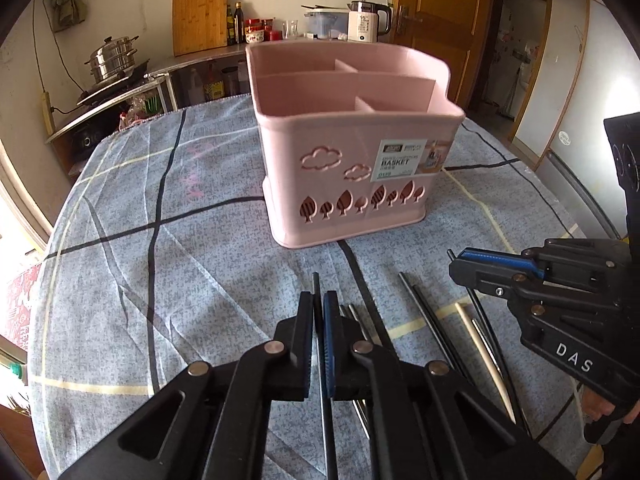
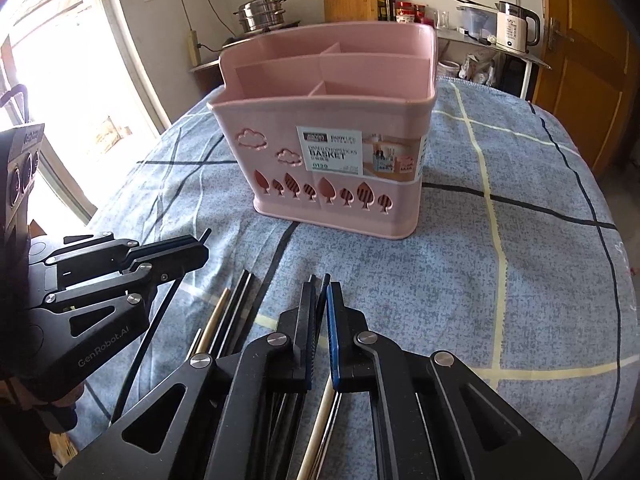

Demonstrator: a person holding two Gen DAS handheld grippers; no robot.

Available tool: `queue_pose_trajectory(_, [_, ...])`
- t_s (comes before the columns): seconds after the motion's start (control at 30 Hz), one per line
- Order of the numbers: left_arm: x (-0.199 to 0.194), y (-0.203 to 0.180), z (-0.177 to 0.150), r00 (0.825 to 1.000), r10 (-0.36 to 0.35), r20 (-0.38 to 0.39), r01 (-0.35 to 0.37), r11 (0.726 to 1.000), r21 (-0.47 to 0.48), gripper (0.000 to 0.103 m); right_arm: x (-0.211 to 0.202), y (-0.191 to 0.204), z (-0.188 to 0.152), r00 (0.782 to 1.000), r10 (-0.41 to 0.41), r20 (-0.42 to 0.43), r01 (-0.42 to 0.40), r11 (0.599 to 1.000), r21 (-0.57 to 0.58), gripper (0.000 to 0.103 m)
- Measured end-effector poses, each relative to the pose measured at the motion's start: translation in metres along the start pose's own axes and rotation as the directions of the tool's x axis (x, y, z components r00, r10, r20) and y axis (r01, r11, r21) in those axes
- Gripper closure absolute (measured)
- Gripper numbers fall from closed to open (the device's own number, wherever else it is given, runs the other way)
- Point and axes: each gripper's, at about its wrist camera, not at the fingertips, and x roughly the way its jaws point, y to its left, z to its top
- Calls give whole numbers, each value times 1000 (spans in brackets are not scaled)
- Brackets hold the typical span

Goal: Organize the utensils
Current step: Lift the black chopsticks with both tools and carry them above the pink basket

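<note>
A pink divided chopstick basket [image 1: 288, 148] [image 2: 272, 124] stands upright on the table, ahead of both grippers, and no utensil shows above its rim. My left gripper [image 1: 319, 296] [image 2: 198, 248] is shut on a black chopstick [image 1: 316, 280] whose tip pokes out past the fingers. My right gripper [image 2: 320, 290] [image 1: 456, 262] is shut on another black chopstick [image 2: 326, 280], held a little above the cloth. Several loose black chopsticks [image 1: 416, 304] [image 2: 240, 300] and a pale wooden one [image 1: 482, 354] [image 2: 216, 316] lie on the cloth between and under the grippers.
A blue checked cloth [image 1: 200, 240] [image 2: 460, 280] covers the round table. Behind it a counter holds a steel steamer pot [image 1: 114, 58], a wooden cutting board [image 1: 200, 18], bottles and a white kettle [image 1: 364, 22]. A wooden door [image 2: 588, 60] stands at the back right.
</note>
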Motion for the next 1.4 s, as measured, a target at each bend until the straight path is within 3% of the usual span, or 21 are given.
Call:
queue_pose_trajectory(0.2, [-51, 5, 17, 994, -15, 110, 14, 1000, 2, 98, -43, 4, 16, 995, 23, 98, -22, 1000, -14, 98])
queue_pose_trajectory(0.6, [-135, 14, 39, 958, -7, 285, 9, 1000, -4, 98, -121, 17, 31, 959, 23, 282, -6, 998, -63, 99])
queue_pose_trajectory(1.0, [-153, 20, 59, 944, -29, 330, 36, 999, -14, 98, -154, 15, 43, 931, 22, 364, 6, 997, -77, 99])
queue_pose_trajectory(1.4, [-161, 24, 124, 928, -58, 368, 71, 997, -22, 98, -168, 4, 96, 902, 23, 431, 6, 998, -66, 99])
